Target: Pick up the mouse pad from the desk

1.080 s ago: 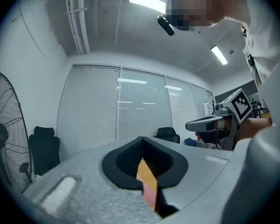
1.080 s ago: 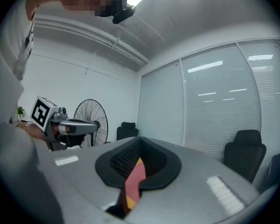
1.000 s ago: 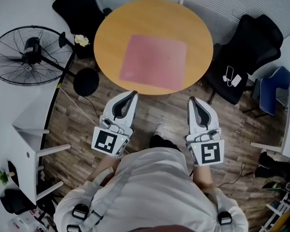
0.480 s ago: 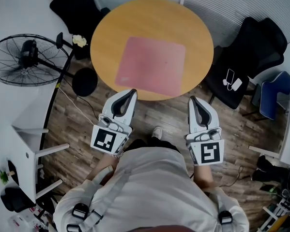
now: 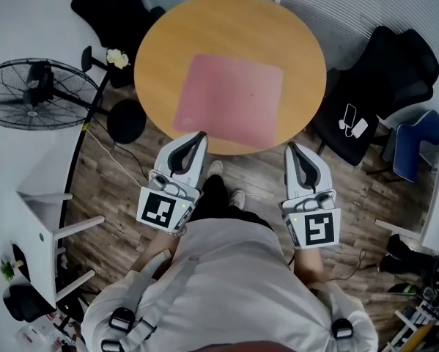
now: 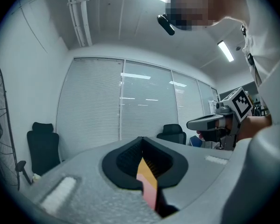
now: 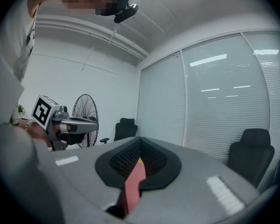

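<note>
A pink square mouse pad [image 5: 230, 97] lies flat in the middle of a round wooden table [image 5: 300, 42]. In the head view my left gripper [image 5: 199, 134] is shut and empty, its tip over the table's near edge, just short of the pad's front edge. At the table's near right rim my right gripper [image 5: 291, 147] is likewise shut and empty. In the left gripper view the left gripper [image 6: 142, 141] shows only a thin slit, with a sliver of table and pink pad [image 6: 149, 190] through it. The right gripper [image 7: 139, 141] shows the same pink sliver [image 7: 132, 185].
A floor fan [image 5: 28, 94] stands left of the table, its round base [image 5: 127, 121] close to the rim. Black office chairs [image 5: 380, 72] sit right and at the back left [image 5: 105, 6], a blue chair [image 5: 413, 145] far right. A white desk [image 5: 39, 218] is at the left.
The person has stepped toward the table. Both shut grippers have come forward together, the left tip from just short of the table's rim to over it.
</note>
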`<move>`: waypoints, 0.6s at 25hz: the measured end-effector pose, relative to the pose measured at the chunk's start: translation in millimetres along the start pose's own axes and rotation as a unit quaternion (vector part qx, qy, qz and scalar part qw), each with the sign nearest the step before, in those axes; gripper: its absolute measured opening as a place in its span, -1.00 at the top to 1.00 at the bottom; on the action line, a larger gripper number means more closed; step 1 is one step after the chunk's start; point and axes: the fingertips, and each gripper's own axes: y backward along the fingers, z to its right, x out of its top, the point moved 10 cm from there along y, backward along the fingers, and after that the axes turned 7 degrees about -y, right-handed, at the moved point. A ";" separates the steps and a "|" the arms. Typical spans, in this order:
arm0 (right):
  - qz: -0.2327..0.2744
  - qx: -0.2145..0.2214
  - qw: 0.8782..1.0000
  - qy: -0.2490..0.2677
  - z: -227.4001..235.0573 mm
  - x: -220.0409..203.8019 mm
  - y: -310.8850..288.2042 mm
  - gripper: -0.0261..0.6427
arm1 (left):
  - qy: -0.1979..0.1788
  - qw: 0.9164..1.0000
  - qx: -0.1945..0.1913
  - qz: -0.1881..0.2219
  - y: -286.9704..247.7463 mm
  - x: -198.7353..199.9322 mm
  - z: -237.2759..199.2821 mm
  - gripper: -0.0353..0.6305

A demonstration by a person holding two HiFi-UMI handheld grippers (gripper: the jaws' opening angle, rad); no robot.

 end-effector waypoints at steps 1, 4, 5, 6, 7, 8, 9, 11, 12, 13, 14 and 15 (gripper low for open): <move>0.000 -0.002 1.000 0.000 0.9 -0.1 -4.6 0.91 | 0.002 1.000 -0.001 0.001 -3.4 -1.9 -4.5 0.88; -0.002 -0.009 1.000 0.001 2.9 1.5 -21.0 0.91 | 0.008 1.000 -0.005 0.005 -15.3 -6.2 -21.7 0.88; -0.002 -0.012 1.000 0.003 3.5 2.7 -28.3 0.91 | 0.009 1.000 -0.006 0.007 -20.0 -7.2 -29.0 0.88; -0.002 -0.015 1.000 0.004 3.9 4.0 -36.6 0.91 | 0.009 1.000 -0.008 0.008 -25.0 -8.2 -37.1 0.88; -0.002 -0.018 1.000 0.005 4.0 5.4 -45.6 0.91 | 0.009 1.000 -0.010 0.009 -29.8 -9.1 -45.6 0.88; -0.003 -0.021 1.000 0.006 3.7 7.1 -54.9 0.91 | 0.009 1.000 -0.013 0.010 -34.5 -10.0 -54.4 0.88; -0.003 -0.023 1.000 0.007 3.2 8.8 -64.3 0.91 | 0.009 1.000 -0.015 0.010 -39.1 -11.0 -63.4 0.88; -0.003 -0.027 1.000 0.010 2.4 11.8 -83.3 0.91 | 0.010 1.000 -0.020 0.011 -48.1 -13.3 -81.1 0.88; -0.002 -0.029 1.000 0.011 2.1 12.9 -92.7 0.91 | 0.009 1.000 -0.023 0.011 -52.4 -14.7 -89.6 0.88; -0.001 -0.031 0.999 0.012 1.4 13.8 -101.8 0.91 | 0.009 1.000 -0.025 0.012 -56.3 -16.3 -98.0 0.88; 0.000 -0.032 0.999 0.012 0.2 14.6 -110.6 0.91 | 0.009 1.000 -0.027 0.011 -59.6 -18.1 -106.3 0.88; 0.001 -0.034 0.999 0.012 -1.6 15.6 -119.3 0.91 | 0.009 0.999 -0.029 0.011 -62.6 -19.9 -114.8 0.88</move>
